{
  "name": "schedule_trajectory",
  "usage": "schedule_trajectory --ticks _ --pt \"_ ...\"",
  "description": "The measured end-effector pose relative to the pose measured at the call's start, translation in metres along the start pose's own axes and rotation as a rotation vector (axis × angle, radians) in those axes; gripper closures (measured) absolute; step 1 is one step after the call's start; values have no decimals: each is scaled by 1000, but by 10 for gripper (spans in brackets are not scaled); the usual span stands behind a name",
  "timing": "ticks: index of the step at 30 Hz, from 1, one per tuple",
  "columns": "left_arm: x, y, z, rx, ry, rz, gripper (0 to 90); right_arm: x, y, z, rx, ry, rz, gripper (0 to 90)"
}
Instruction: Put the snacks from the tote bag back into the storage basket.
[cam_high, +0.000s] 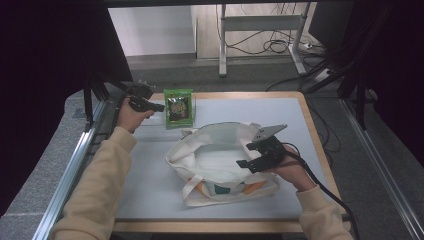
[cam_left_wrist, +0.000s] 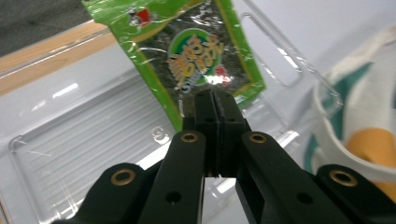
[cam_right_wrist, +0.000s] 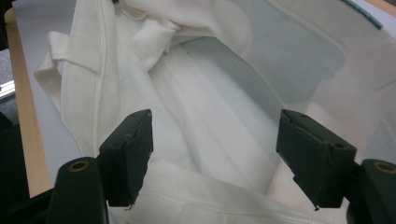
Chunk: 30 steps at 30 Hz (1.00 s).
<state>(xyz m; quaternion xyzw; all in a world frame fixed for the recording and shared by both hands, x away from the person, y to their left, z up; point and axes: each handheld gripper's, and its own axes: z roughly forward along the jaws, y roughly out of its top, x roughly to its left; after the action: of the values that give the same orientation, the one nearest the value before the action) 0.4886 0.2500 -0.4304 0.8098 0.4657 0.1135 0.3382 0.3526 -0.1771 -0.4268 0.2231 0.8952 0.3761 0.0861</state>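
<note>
Seaweed snack packet (cam_left_wrist: 196, 56) is pinched by its lower edge in the left gripper (cam_left_wrist: 215, 100) above the clear tray (cam_left_wrist: 70, 140); slippage is risked before the tote bag (cam_high: 220, 160), beside the spread-jawed right gripper (cam_right_wrist: 212, 154).

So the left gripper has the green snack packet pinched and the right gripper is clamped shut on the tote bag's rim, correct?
Not quite. The right gripper is open, its jaws standing wide apart over the tote bag, as the right gripper view shows. The left gripper does pinch the green snack packet.
</note>
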Motion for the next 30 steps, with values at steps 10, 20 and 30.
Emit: schedule_trajectory --ticks 10,20,30 --pt "-26 -26 -37 -68 -69 50 884 -3 0 -5 -9 -21 10 275" --pt "-55 -62 -57 -54 -99 75 823 -3 0 -11 -23 -33 15 275" --pt "-73 -80 -54 -21 -132 107 555 -6 -2 -16 -28 -40 23 274"
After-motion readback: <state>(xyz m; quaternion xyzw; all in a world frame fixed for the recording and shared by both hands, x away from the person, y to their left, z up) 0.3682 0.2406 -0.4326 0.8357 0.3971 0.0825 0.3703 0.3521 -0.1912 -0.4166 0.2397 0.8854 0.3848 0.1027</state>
